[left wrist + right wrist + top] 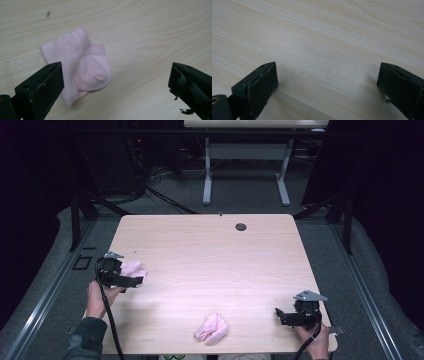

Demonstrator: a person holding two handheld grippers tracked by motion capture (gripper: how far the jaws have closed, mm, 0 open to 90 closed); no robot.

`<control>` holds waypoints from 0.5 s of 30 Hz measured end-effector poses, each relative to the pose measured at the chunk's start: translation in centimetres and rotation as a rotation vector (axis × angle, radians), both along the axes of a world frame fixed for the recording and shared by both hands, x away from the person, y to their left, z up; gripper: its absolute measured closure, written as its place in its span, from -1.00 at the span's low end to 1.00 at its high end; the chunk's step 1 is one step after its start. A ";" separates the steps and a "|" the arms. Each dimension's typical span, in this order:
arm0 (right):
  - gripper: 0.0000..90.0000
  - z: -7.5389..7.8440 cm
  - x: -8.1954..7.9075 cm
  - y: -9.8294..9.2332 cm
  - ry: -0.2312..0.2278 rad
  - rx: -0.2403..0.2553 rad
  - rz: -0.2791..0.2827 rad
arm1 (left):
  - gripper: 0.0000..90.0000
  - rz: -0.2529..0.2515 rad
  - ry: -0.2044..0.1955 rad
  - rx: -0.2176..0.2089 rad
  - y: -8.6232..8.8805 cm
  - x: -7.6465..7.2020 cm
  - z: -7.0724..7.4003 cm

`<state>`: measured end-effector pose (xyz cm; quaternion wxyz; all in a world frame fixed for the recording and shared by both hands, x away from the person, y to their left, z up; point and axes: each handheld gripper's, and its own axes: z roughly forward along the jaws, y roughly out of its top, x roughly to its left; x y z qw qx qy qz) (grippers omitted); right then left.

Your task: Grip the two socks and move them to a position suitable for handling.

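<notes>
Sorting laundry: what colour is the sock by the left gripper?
Pale pink sock, clearest in the left gripper view.

A small pale pink cotton sock, folded over itself, lies flat on the light wood-grain table. The left gripper holds its two black jaws wide apart, the left jaw overlapping the sock's lower left edge, the right jaw well clear.

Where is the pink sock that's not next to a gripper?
In the high view, that pink sock lies near the table's front edge, roughly midway between the two hands, left of the right hand-held gripper.
</notes>
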<state>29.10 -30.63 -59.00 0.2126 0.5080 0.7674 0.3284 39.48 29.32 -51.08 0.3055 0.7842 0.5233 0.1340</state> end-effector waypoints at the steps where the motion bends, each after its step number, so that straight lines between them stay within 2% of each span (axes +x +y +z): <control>1: -0.94 0.0 0.0 0.0 -0.002 0.000 0.001 | -0.99 0.010 0.006 0.008 0.3 0.4 -0.1; 8: -0.94 0.0 0.0 0.0 -0.002 0.000 0.001 | -0.80 0.054 0.029 0.028 1.0 2.5 -1.0; 11: -0.94 0.0 0.0 0.0 -0.002 0.000 0.000 | -0.64 0.074 0.040 0.042 1.0 3.2 -1.7; 15: -0.94 0.0 0.0 0.0 -0.003 0.000 0.003 | -0.43 0.090 0.041 0.085 0.6 3.4 -2.7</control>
